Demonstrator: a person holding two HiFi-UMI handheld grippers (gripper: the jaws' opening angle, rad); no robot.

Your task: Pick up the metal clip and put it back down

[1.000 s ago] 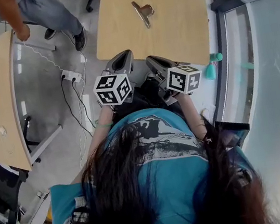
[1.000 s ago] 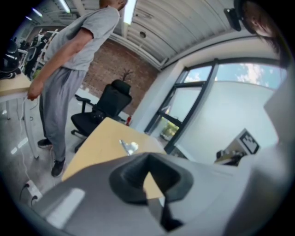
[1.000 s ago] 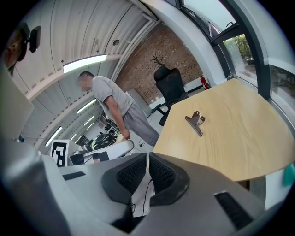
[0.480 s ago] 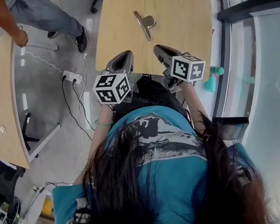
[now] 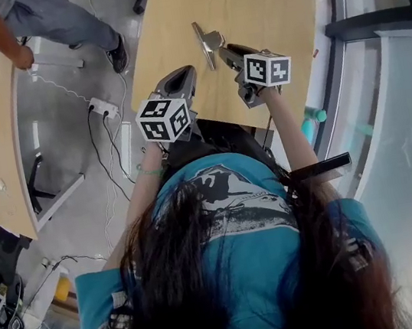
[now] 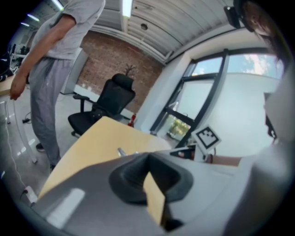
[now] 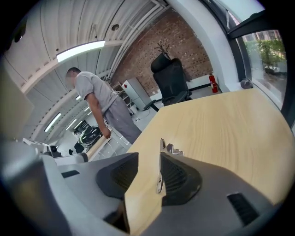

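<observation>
Metal clip (image 5: 206, 43), silver, with a long flat strip and a wider folded head, lies on the pale wooden worktop (image 5: 267, 11) in the upper middle of the head view. The right hand-held gripper (image 5: 221, 49) has its tips at the clip's head. The left hand-held gripper (image 5: 187, 71) hovers over the worktop's near edge, to the left of the clip and apart from it. I judge this to be the reach for the pick-up, with the clip not yet lifted.

In the left gripper view, the left hand-held gripper (image 6: 147, 161) is clenched, its dark pads meeting at the tips with nothing caught between them. A small glint of the metal clip (image 6: 121, 151) shows on the worktop (image 6: 92, 143) just above the jaws, at centre left.

In the right gripper view, the right hand-held gripper (image 7: 148, 159) is released and its jaws are opening. The metal clip (image 7: 159, 177) shows edge-on as a thin bright line between them, close against the pad on the frame's right, while the other pad stands clear of it. Its head pokes up just past that pad's tip, over the worktop (image 7: 221, 124).

The next move probably calls for centring the strip between the pads, closing firmly on it, then lifting. The metal looks thin and smooth, so an off-centre pinch could let it slip or twist.
</observation>
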